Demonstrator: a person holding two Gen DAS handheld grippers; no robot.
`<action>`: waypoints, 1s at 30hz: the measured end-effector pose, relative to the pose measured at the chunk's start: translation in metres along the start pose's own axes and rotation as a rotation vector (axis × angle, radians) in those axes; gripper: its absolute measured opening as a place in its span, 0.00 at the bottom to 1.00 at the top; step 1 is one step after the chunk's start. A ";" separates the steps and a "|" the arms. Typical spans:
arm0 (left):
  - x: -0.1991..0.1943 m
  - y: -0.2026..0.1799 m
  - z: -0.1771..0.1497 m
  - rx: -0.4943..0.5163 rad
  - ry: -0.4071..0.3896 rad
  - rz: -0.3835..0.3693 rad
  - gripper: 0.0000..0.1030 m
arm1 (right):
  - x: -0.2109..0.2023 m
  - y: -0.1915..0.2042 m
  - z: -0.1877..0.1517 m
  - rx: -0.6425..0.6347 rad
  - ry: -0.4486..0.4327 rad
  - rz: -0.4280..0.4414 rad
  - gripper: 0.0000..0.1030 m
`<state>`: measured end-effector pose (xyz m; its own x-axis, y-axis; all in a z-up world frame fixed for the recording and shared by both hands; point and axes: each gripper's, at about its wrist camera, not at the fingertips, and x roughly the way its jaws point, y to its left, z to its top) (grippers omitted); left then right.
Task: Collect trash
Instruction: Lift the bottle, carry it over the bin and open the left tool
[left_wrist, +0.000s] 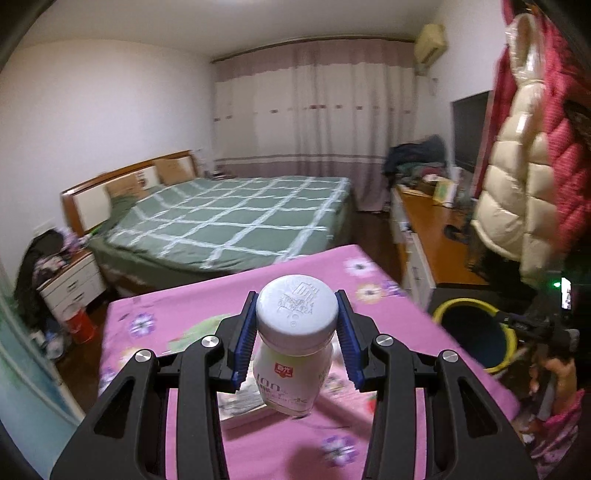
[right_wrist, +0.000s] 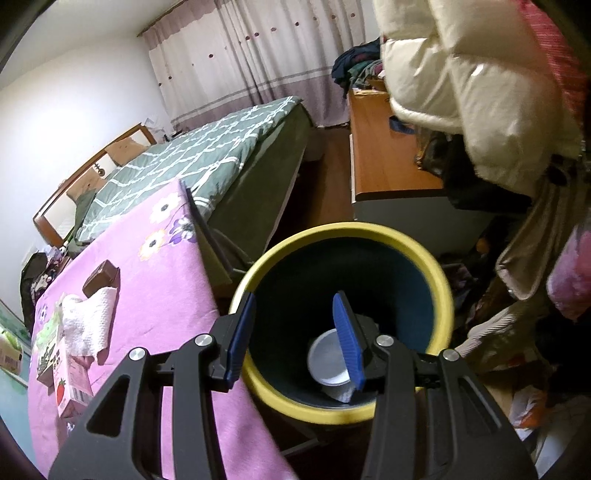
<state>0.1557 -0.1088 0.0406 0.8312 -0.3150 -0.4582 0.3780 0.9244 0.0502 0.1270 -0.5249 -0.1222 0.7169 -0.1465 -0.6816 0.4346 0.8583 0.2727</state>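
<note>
blue pads of the left gripper (left_wrist: 297, 334) clamp a white milk bottle (left_wrist: 293, 354) above the pink tablecloth (left_wrist: 280, 450). right gripper (right_wrist: 295, 338) hangs over the yellow-rimmed bin (right_wrist: 443, 280) — jaws apart, empty.

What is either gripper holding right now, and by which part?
The left gripper holds a white bottle, its pads on either side of the grey cap. The right gripper holds nothing.

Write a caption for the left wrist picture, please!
Left hand-held gripper clamps a milk bottle above the pink table.

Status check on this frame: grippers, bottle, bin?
Left gripper shut on bottle, lifted above table. Right gripper open, empty, over bin. Path looks clear.
</note>
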 end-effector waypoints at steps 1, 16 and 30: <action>0.002 -0.007 0.002 0.005 0.000 -0.017 0.40 | -0.003 -0.004 0.000 0.005 -0.005 -0.004 0.41; 0.096 -0.191 0.033 0.130 0.062 -0.359 0.40 | -0.029 -0.067 -0.010 0.054 -0.030 -0.083 0.42; 0.200 -0.301 -0.009 0.180 0.262 -0.439 0.40 | -0.028 -0.094 -0.012 0.092 -0.015 -0.086 0.42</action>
<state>0.2041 -0.4479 -0.0742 0.4585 -0.5785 -0.6747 0.7500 0.6591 -0.0555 0.0597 -0.5962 -0.1369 0.6826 -0.2261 -0.6949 0.5426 0.7938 0.2748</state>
